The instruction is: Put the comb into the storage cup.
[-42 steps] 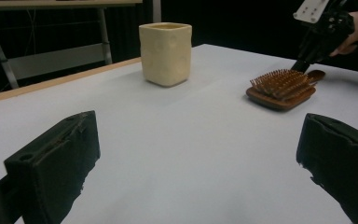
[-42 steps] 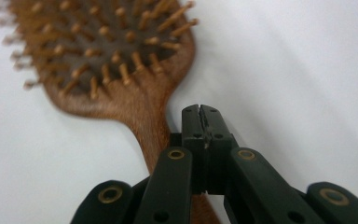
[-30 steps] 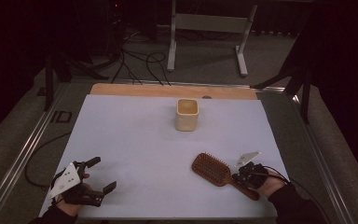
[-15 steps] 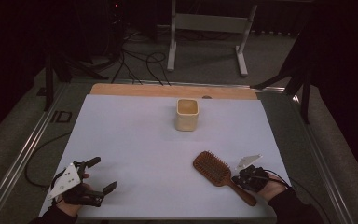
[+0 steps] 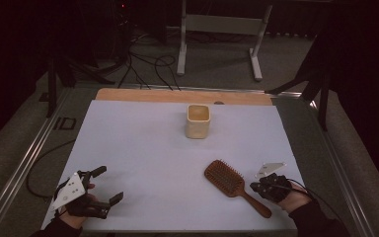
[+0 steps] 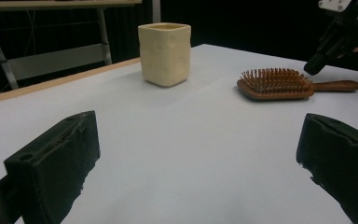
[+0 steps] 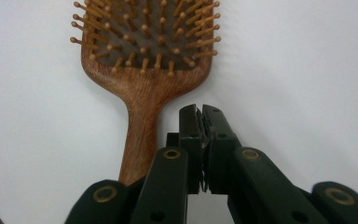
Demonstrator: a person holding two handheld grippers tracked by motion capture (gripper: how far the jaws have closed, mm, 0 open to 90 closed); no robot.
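**Wooden paddle brush lies flat, handle toward the right gripper**

At the left of the high view, the left gripper (image 5: 106, 185) rests near the front left corner of the white table top (image 5: 143, 148), its jaws standing wide apart with nothing between them; its own view shows the two black jaws framing bare table.

Toward the middle and back stands the cream, square-sided ceramic-looking cup (image 5: 198, 121), upright and well apart from both grippers.

Right of centre lies the brown wooden paddle hairbrush (image 5: 224, 177), bristles up, its broad head pointing toward the cup and its slim handle running back to the front right edge.

Just beside that handle sits the right gripper (image 5: 254, 186). In its own view the jaws are pressed together with nothing between them, and the handle (image 7: 142, 135) passes along their left side, close by but not gripped.

The brush looks light and rigid, so it should lift without bending. The smooth, rounded handle may slip or roll between the pads, and the head's weight would likely tip it forward. The best hold is probably across the handle near the neck, where it widens into the head; the bristle pins are poor ground for a grip.
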